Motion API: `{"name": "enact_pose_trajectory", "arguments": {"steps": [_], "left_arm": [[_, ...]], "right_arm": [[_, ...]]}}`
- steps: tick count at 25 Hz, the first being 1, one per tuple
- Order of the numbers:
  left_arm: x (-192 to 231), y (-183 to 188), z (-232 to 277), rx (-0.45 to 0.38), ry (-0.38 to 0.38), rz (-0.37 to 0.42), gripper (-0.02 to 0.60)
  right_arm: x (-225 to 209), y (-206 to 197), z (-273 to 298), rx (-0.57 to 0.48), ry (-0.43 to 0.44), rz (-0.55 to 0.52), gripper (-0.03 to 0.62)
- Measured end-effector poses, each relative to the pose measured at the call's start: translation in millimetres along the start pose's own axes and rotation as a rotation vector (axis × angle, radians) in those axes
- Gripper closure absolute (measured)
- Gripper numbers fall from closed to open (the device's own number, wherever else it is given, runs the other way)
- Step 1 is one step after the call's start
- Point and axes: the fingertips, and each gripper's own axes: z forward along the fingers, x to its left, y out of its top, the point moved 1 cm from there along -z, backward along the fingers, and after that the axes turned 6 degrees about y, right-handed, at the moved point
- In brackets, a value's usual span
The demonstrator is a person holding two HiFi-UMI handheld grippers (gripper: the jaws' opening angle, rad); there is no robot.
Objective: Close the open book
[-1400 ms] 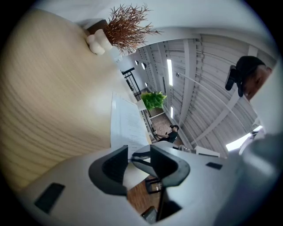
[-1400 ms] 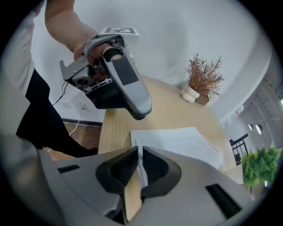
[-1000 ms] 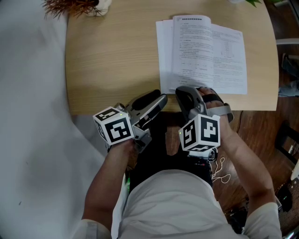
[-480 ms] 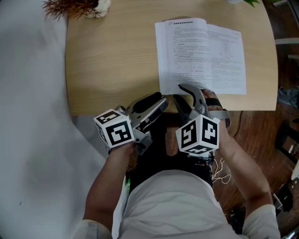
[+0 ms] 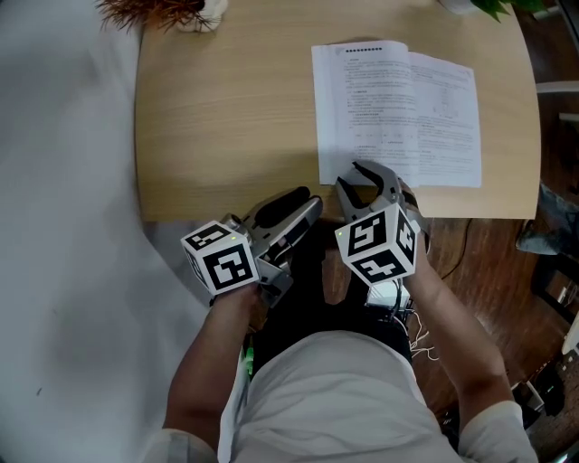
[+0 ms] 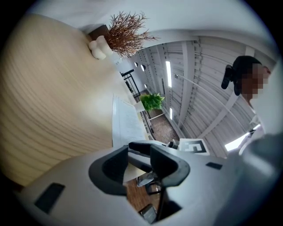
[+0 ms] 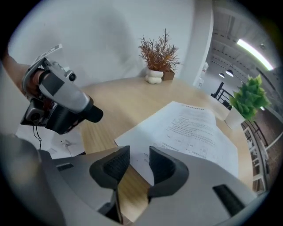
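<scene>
The open book (image 5: pixel 398 113) lies flat on the wooden table (image 5: pixel 226 118), showing printed white pages. My right gripper (image 5: pixel 364 181) stands open at the book's near left corner. That corner shows in the gap between the pads (image 7: pixel 166 165), and they do not press on it. In the right gripper view (image 7: pixel 139 161) the book (image 7: pixel 194 128) spreads out ahead of the jaws. My left gripper (image 5: pixel 294 206) hovers at the table's front edge, left of the book, with a narrow gap between its pads and nothing in it. The left gripper view (image 6: pixel 139 161) shows the book (image 6: pixel 126 123) edge-on.
A dried brown plant in a white vase (image 5: pixel 172 11) stands at the table's far left corner. A green potted plant (image 7: pixel 250 97) stands beyond the book. The table's front edge (image 5: pixel 226 215) runs just ahead of both grippers, with dark wooden floor (image 5: pixel 507 262) to the right.
The right gripper's jaws have gone from shut to open and the gripper has rolled. The raised page at the book's left has settled flat. The left gripper has stayed in place.
</scene>
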Motion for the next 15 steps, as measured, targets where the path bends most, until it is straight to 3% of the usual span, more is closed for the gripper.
{"name": "enact_pose_trajectory", "arguments": {"steps": [6, 9, 12, 15], "left_arm": [[-2.4, -2.1, 0.0, 0.012, -0.009, 0.001, 0.453], [-2.2, -2.4, -0.3, 0.016, -0.009, 0.004, 0.452], [-1.6, -3.7, -1.1, 0.019, -0.003, 0.004, 0.453], [-1.1, -4.5, -0.9, 0.022, -0.001, 0.004, 0.451]], "right_arm": [[4.4, -3.5, 3.9, -0.028, 0.059, 0.105, 0.508], [3.3, -4.5, 4.5, -0.031, 0.065, 0.104, 0.592], [2.3, -4.6, 4.0, -0.044, 0.093, 0.141, 0.594], [7.5, -0.3, -1.7, -0.041, 0.097, 0.05, 0.591]]}}
